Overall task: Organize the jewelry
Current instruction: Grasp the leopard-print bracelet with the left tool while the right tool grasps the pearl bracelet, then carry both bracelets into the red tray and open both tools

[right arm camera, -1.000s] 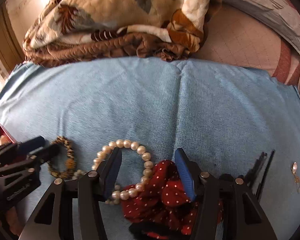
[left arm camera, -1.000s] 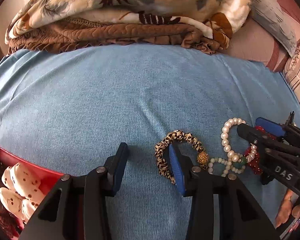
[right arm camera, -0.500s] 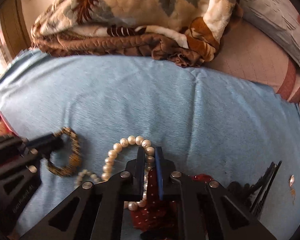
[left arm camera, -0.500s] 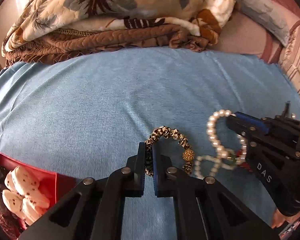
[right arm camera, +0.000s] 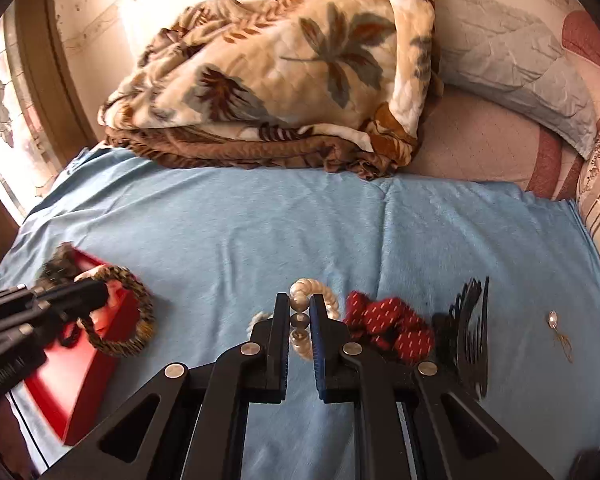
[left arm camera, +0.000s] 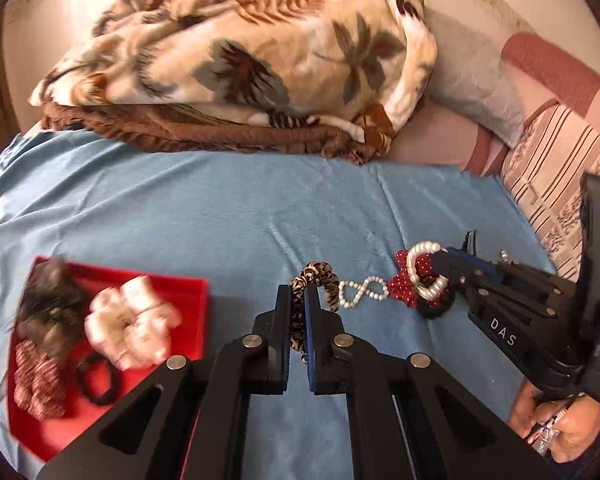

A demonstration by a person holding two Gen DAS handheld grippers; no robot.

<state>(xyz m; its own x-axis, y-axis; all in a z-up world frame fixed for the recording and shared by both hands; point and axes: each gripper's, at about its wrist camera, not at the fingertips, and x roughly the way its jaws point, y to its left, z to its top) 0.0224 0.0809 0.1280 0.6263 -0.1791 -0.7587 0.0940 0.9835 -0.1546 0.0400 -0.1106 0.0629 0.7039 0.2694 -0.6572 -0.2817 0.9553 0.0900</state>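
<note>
Currently the left claw (left arm camera: 297, 312) grips the leopard scrunchie (left arm camera: 314, 280); the right claw (right arm camera: 300, 322) grips the pearl bracelet (right arm camera: 302, 316). Red tray (left arm camera: 188, 284) lies lower left of frame, nearer the left claw.

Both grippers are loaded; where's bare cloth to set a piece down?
Free: blue cloth between the folded blanket and the jewelry, and right of the black comb apart from a small earring. Crowded: red tray and around the red scrunchie.
</note>
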